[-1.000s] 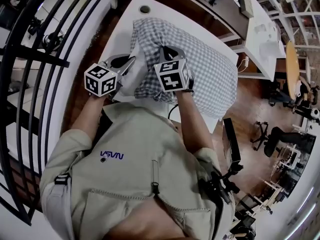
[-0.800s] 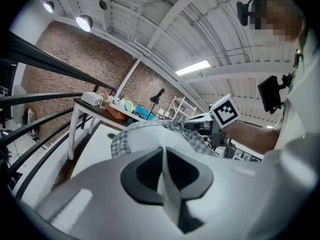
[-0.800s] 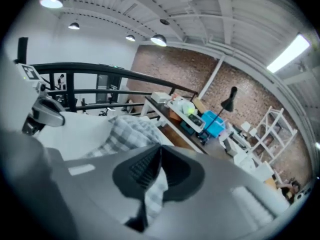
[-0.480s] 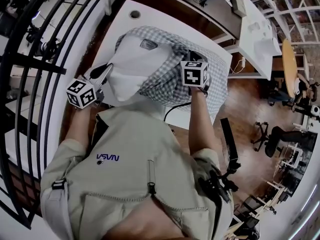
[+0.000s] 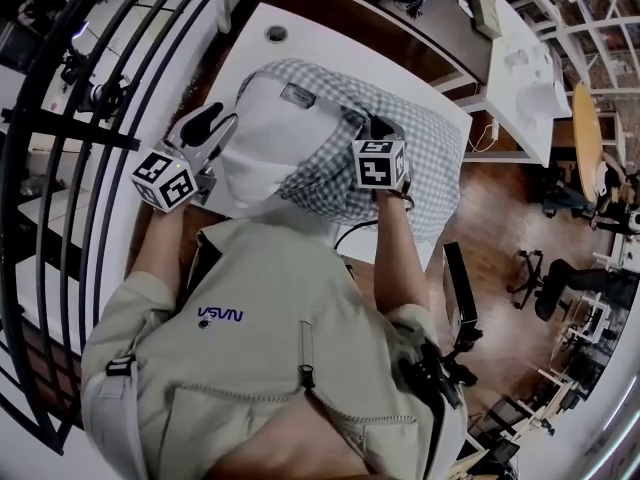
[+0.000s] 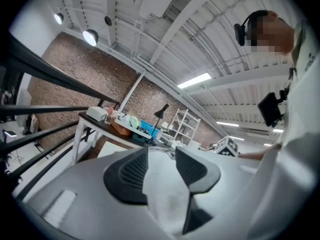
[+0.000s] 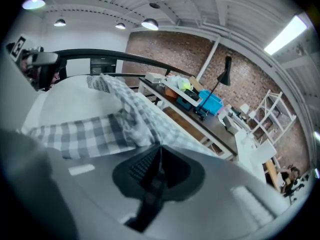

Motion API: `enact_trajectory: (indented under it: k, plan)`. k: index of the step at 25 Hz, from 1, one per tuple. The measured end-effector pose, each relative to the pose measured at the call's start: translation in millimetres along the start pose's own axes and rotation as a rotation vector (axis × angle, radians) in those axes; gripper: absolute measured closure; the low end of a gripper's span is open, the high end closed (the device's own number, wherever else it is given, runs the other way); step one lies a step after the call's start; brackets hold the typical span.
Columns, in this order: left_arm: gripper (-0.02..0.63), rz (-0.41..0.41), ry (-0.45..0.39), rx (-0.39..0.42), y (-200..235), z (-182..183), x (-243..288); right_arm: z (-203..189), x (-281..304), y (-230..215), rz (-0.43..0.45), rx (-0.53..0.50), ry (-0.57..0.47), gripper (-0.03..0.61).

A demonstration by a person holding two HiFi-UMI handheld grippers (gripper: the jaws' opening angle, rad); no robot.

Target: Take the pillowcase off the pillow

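A white pillow (image 5: 265, 133) lies on the white table (image 5: 250, 38), its near half bare. The blue-and-white checked pillowcase (image 5: 420, 148) is bunched over its far right part. My left gripper (image 5: 215, 128) is at the pillow's left corner. Its jaws are opening, with white pillow fabric (image 6: 162, 194) between them and the pads apart. My right gripper (image 5: 372, 126) is shut on the pillowcase's edge; in the right gripper view the checked cloth (image 7: 100, 134) runs up to the closed jaw tips (image 7: 159, 151), beside the bare pillow (image 7: 65, 99).
A black curved railing (image 5: 60, 118) runs along the left. Beyond the table stands a dark desk (image 5: 400, 8) with clutter, and another white table (image 5: 520, 68) is at the right. Office chairs (image 5: 560, 278) stand on the wooden floor.
The pillowcase has slid to the right off the near half of the pillow, baring white fabric. My left gripper moved left and its jaws have parted. The right gripper still holds the cloth.
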State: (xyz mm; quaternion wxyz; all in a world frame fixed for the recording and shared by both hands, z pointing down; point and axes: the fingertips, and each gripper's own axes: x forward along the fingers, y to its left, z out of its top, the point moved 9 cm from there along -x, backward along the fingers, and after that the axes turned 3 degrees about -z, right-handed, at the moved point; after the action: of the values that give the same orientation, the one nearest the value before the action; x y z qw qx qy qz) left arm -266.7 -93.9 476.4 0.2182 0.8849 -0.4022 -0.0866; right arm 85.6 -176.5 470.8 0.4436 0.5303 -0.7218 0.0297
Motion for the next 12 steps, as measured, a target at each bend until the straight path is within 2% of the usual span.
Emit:
enact_trajectory:
  k: [2,4,7,10,12]
  plan:
    - [0.457,0.072,0.003,0.011,13,7,24,2,-6,3,-0.009,-0.015,-0.019,0.568]
    - [0.453,0.119,0.042,-0.023,27,4,51,4,-11,7,-0.006,-0.026,-0.033,0.568]
    - [0.44,0.107,0.187,-0.062,34,-11,89,8,-18,12,0.026,-0.025,-0.046,0.565]
    - [0.453,0.062,0.321,-0.056,28,-24,109,18,-32,7,0.153,0.064,-0.081,0.514]
    - [0.539,0.039,0.342,-0.022,20,-23,110,38,-52,-1,0.297,0.177,-0.176,0.462]
